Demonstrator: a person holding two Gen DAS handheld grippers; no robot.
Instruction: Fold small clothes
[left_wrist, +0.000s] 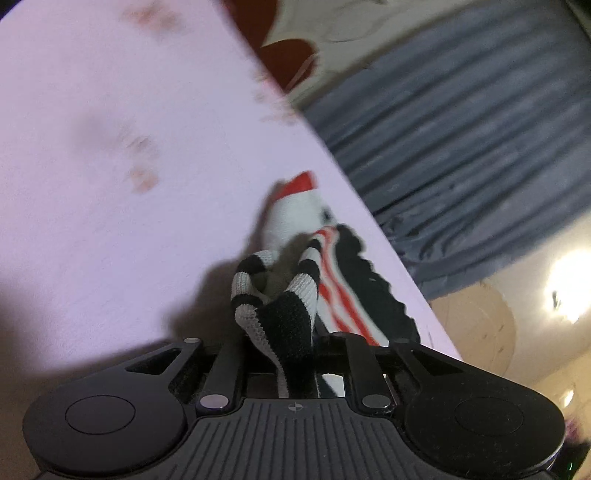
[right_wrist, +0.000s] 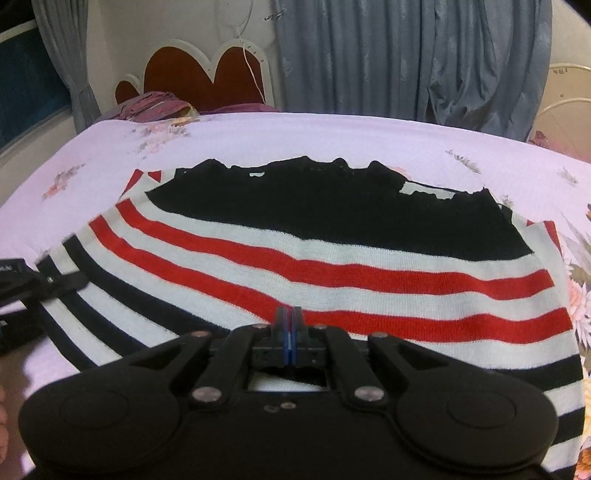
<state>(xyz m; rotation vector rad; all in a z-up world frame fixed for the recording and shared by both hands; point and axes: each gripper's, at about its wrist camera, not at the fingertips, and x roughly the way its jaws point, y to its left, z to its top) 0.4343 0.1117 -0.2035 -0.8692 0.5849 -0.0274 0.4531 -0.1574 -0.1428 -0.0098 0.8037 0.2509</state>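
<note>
Your sweater (right_wrist: 306, 266), a knit in black, white and red stripes, lies spread on the lilac flowered bed sheet (right_wrist: 258, 136), with its black part toward the red headboard (right_wrist: 192, 74) and its striped part toward you. It is soft, light and limp, so judge that it will sag and drag wherever you do not hold it, and the loose knit will likely stretch if you pull hard on one point. Your left gripper (left_wrist: 291, 332) is closed on a bunched black-and-white striped edge of the sweater, with cloth running down between its fingers; from the right wrist view that gripper (right_wrist: 62, 282) sits at the sweater's left side, away from the headboard. Your right gripper (right_wrist: 289, 321) has its blue-padded fingers pressed together over the striped part; no cloth shows between them, so it looks to be holding nothing, though the fingertips are close to the fabric and you cannot be quite sure. For a tidy fold, take hold at edges and corners, not in the middle, pinching both layers so the under layer does not slide away. The sheet is soft too and may ruck up under the sweater if you drag it, so lift rather than slide. Keep the held edge low and even, since a knit this floppy will probably fold crooked if one side leads
</note>
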